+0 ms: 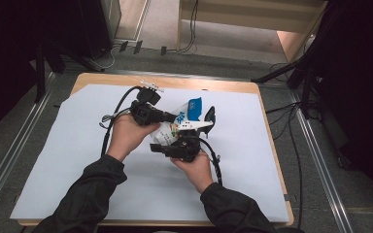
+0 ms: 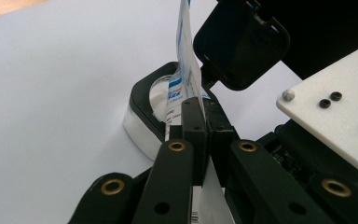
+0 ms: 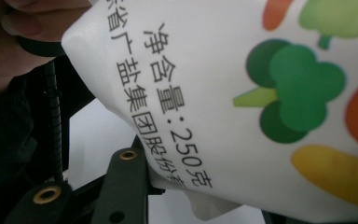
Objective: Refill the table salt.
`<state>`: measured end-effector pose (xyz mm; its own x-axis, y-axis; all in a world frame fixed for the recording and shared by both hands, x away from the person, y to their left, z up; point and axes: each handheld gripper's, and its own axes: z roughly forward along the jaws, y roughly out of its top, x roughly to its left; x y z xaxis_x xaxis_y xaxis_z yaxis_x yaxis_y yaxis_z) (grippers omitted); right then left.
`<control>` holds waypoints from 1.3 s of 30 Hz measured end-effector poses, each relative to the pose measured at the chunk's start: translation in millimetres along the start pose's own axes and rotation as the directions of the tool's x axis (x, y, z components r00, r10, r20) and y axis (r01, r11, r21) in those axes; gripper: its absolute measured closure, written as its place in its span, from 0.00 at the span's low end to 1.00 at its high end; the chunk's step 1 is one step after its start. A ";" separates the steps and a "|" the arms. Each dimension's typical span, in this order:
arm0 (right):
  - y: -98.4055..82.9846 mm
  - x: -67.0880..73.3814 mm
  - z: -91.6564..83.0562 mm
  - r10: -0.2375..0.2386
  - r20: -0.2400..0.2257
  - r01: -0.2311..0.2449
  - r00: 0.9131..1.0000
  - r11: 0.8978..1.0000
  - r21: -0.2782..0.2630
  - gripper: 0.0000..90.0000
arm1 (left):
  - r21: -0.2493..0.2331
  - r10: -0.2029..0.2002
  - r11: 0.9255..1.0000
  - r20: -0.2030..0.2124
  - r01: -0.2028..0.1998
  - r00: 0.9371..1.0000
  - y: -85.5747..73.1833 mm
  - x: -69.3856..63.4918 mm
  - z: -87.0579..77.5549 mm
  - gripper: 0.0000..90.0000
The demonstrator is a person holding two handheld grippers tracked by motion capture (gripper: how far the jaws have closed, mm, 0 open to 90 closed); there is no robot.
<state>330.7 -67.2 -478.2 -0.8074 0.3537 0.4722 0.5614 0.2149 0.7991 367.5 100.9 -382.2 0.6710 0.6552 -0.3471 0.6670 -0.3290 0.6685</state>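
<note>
Left hand-held gripper [image 2: 200, 116] pinching the thin flat edge of the white printed bag [image 1: 180, 121], jaws pressed together on it. Right hand-held gripper [image 1: 187, 141] partly spread, cradling the bag's bulging body [image 3: 242, 102]. Bag held above the white sheet [image 1: 53, 160], nearer the table's far edge.

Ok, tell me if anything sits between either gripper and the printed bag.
Nothing visible does. The left gripper is clamped on the printed bag's thin edge, and the right gripper has the bag's body between its jaws above the white sheet.
</note>
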 end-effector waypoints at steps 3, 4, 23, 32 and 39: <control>0.1 -0.6 -0.8 0.006 -0.006 -0.006 1.000 1.000 0.000 0.74 | -0.004 0.000 1.000 0.004 0.000 1.000 0.2 -0.5 0.4 1.00; 0.1 -0.7 -1.1 0.005 -0.007 -0.005 1.000 1.000 -0.005 0.75 | -0.006 0.000 1.000 0.001 0.000 1.000 0.3 -0.8 0.2 1.00; 1.6 -4.6 -3.9 0.041 -0.056 -0.042 0.998 0.999 -0.029 0.75 | -0.006 -0.011 1.000 0.023 0.011 1.000 1.1 0.2 -1.8 0.96; 1.6 -2.8 -3.0 0.033 -0.039 -0.034 0.999 0.999 -0.021 0.74 | 0.001 0.007 1.000 -0.006 -0.007 1.000 1.4 -3.8 -1.6 1.00; 0.5 -1.7 -1.5 0.038 -0.033 -0.039 0.999 0.999 -0.021 0.74 | 0.008 0.011 1.000 -0.014 -0.011 1.000 1.2 -2.9 -2.3 1.00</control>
<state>332.1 -69.0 -478.1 -0.7912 0.3312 0.5141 0.5881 0.1817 0.7881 365.7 100.1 -378.9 0.6737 0.6610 -0.3304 0.6621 -0.3414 0.6672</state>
